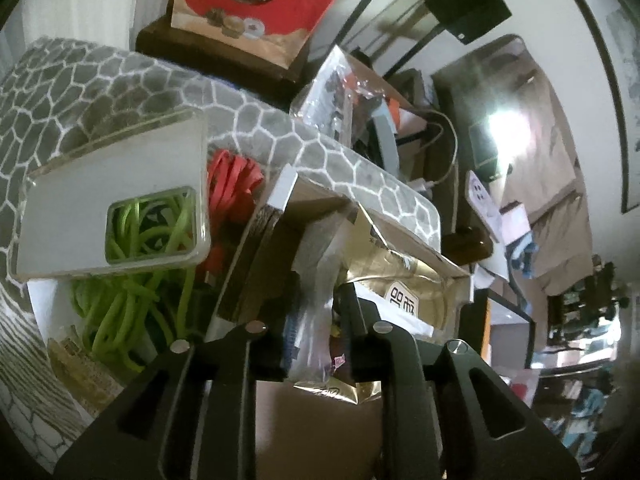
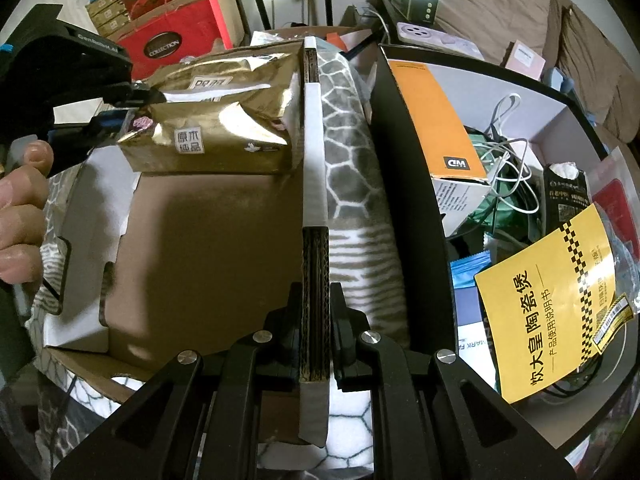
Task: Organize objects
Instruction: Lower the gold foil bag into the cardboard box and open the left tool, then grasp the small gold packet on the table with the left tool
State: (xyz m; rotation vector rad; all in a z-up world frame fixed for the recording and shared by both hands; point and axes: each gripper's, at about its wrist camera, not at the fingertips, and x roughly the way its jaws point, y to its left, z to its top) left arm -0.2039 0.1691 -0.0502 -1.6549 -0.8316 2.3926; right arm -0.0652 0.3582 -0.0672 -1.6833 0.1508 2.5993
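The right gripper [image 2: 315, 354] is clamped on the upright side wall of a cardboard box [image 2: 208, 248], its two fingers pinching the corrugated edge where a strip of white tape runs along the top. The box sits on a grey blanket [image 2: 352, 160] patterned like pale-veined stones. Inside the box, at its far end, lie two gold tissue packs [image 2: 212, 144] stacked one on the other, both printed with Chinese characters.

The left gripper [image 2: 120, 114] reaches in from the left side of the right wrist view, a person's hand [image 2: 20, 208] wrapped round its handle. Its fingertips sit at the near corner of the front gold pack, with crinkled clear plastic and gold wrapper between them (from its own camera I can see the film bunched in the gap). Whether the pads still press on it I cannot tell; the jaws stand only narrowly apart.

Beside the box, in the left wrist view, a clear phone case [image 1: 116, 216] lies tilted over a tangle of green cable [image 1: 132, 312] and red cable [image 1: 234, 184]. To the right of the blanket stands a black bin [image 2: 408, 200] holding an orange-and-white carton [image 2: 440, 128], white cords [image 2: 508, 160] and a yellow booklet [image 2: 556, 312]. A red gift box [image 2: 168, 36] stands behind.
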